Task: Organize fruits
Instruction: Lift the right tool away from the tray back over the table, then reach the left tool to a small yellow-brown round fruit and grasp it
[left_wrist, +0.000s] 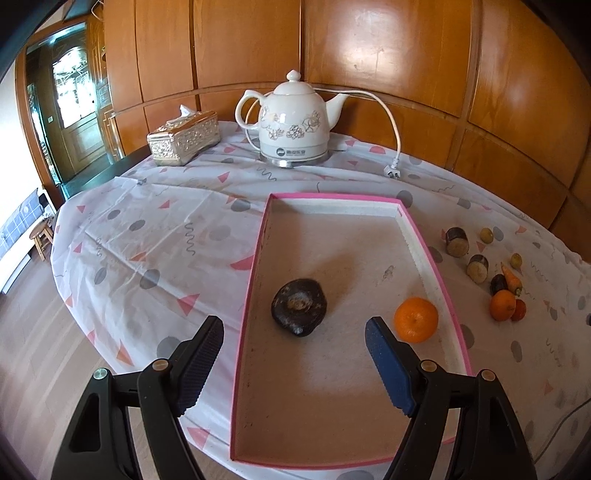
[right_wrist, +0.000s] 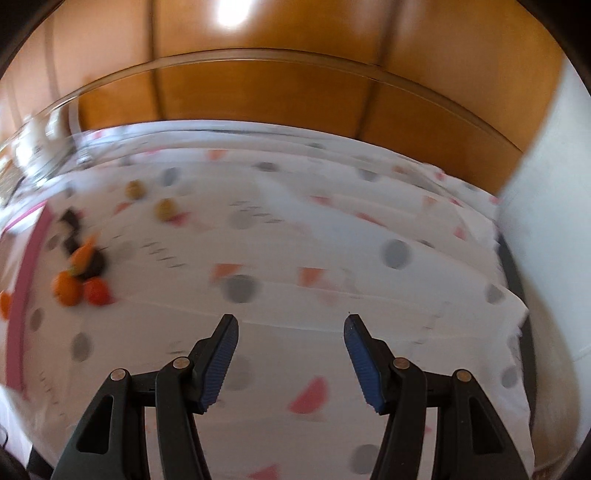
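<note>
A pink-rimmed tray (left_wrist: 258, 251) lies on the table. In it are a dark round fruit (left_wrist: 299, 312) and an orange (left_wrist: 416, 319). My left gripper (left_wrist: 295, 328) is open and empty, just above the tray's near part, with the dark fruit between and beyond its fingers. Right of the tray lie loose pieces: an orange (left_wrist: 502, 305), a small red fruit (left_wrist: 520, 309), a carrot (left_wrist: 511, 278), dark cut pieces (left_wrist: 457, 242) and small yellow-green fruits (left_wrist: 486, 235). In the blurred right wrist view the same pile (right_wrist: 79, 277) is at far left. My right gripper (right_wrist: 290, 332) is open and empty over bare cloth.
A white electric kettle (left_wrist: 293, 122) with cord and plug (left_wrist: 392, 170) and a gold tissue box (left_wrist: 183, 138) stand at the back. The patterned tablecloth (left_wrist: 155, 236) hangs over the rounded table edge at left. Wood-panel wall behind; a white wall (right_wrist: 546, 221) on the right.
</note>
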